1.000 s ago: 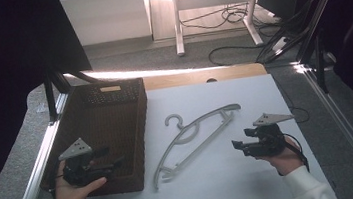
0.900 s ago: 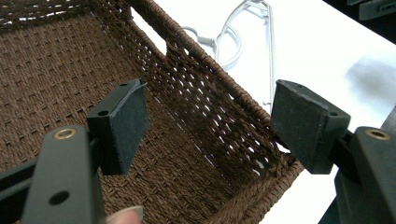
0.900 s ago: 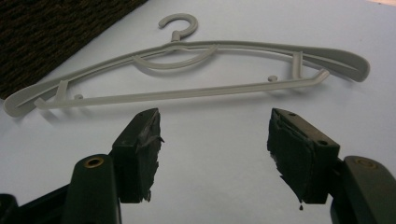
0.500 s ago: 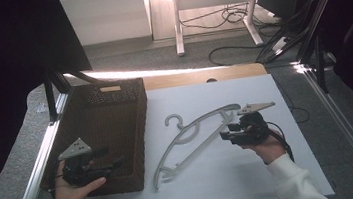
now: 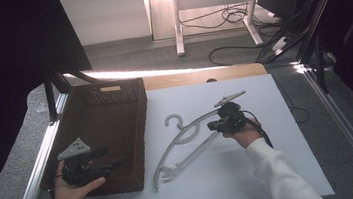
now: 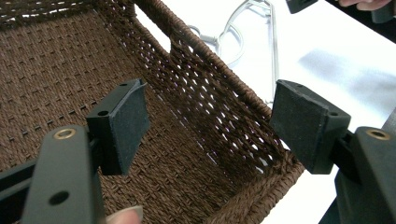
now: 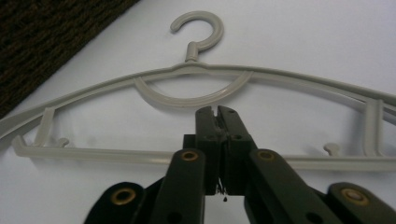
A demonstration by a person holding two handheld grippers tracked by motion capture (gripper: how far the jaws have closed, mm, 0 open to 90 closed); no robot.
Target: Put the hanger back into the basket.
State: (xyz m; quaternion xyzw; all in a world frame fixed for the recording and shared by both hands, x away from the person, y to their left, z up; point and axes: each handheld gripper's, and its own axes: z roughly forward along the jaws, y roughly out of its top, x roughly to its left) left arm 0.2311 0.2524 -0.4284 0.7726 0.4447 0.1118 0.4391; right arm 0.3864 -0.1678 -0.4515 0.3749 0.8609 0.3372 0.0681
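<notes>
A pale plastic hanger [image 7: 191,101] lies flat on the white worktop [image 5: 253,171], just right of a brown woven basket [image 5: 113,94]. From above, its long axis runs on a slant, from the near edge beside the basket out to the far right. Its hook points away from me, toward the basket's side.

My right tool [image 5: 212,125] sits on the hanger's right half, the end far from the basket. In the right gripper view the hanger lies squarely across the tool's line, with the hook straight ahead beyond the tips. The jaws have just been closing and now stand together. The hanger's lower bar passes under them and is hidden where it crosses. I cannot tell whether they pinch it or have met just above it.

My left tool [image 5: 114,163] hovers over the basket's near right corner, jaws wide apart. One pad is above the basket floor and the other is beyond the wall, so the wall lies between them untouched.

The right hand is plainly the nearer one to the hanger. As I judge it, any carry into the basket would run leftward, with the hanger's length turned to match the basket's.
</notes>
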